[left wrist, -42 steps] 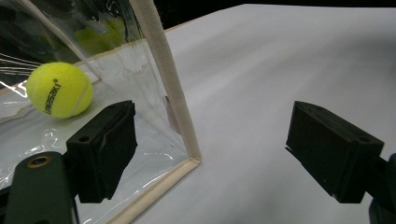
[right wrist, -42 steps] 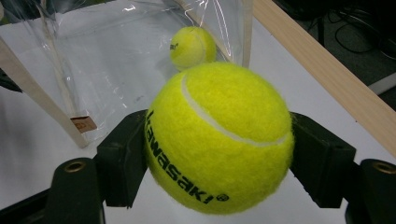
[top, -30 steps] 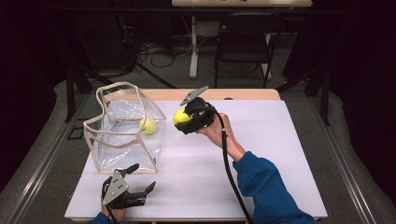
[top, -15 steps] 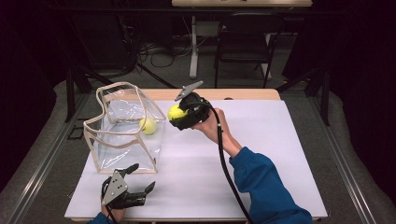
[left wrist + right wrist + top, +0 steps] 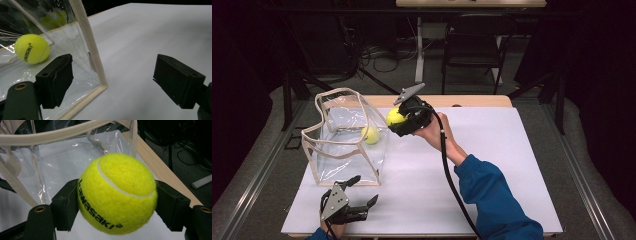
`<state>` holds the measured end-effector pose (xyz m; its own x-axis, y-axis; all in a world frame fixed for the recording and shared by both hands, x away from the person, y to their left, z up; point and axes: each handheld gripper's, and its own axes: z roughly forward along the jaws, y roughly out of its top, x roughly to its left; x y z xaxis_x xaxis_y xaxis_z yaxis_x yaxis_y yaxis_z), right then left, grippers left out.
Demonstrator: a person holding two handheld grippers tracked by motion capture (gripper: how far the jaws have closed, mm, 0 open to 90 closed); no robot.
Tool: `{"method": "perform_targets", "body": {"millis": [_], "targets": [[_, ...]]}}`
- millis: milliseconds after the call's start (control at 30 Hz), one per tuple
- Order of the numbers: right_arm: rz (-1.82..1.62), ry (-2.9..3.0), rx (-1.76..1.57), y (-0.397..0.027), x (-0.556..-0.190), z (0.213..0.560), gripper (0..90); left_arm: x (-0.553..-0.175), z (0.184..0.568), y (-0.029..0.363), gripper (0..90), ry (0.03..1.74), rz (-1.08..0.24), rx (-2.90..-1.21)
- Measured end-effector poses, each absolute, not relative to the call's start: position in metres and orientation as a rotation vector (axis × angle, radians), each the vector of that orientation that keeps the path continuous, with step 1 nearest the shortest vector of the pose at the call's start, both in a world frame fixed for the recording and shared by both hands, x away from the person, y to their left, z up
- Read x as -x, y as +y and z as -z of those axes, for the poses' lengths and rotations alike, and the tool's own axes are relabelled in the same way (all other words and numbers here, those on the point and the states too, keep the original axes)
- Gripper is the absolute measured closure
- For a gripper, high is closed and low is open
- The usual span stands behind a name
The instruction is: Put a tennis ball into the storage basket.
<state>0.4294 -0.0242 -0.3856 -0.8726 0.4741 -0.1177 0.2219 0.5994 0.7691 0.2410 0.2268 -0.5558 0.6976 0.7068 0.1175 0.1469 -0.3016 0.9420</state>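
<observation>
On the table (image 5: 512,165) the bag (image 5: 343,137) stood at my left, toward the far edge, with one ball (image 5: 371,134) lying inside it on its floor, against the side nearest my right hand. My right gripper (image 5: 404,120) hung above the table just to the right of the bag's rim, with the second ball (image 5: 395,116) between its jaws, the bag directly ahead of it. My left gripper (image 5: 352,197) rested near the table's front edge, just before the bag's near right corner, its jaws apart on either side of that corner's line.
</observation>
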Motion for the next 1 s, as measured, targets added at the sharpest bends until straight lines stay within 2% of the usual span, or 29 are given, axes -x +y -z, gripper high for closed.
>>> {"method": "perform_targets", "body": {"millis": [1000], "targets": [[-1.236,2.458,-0.526,-0.012,-0.426,0.367,26.4,-0.241,0.556,0.227,15.9,0.674,-0.642,-1.824]]}}
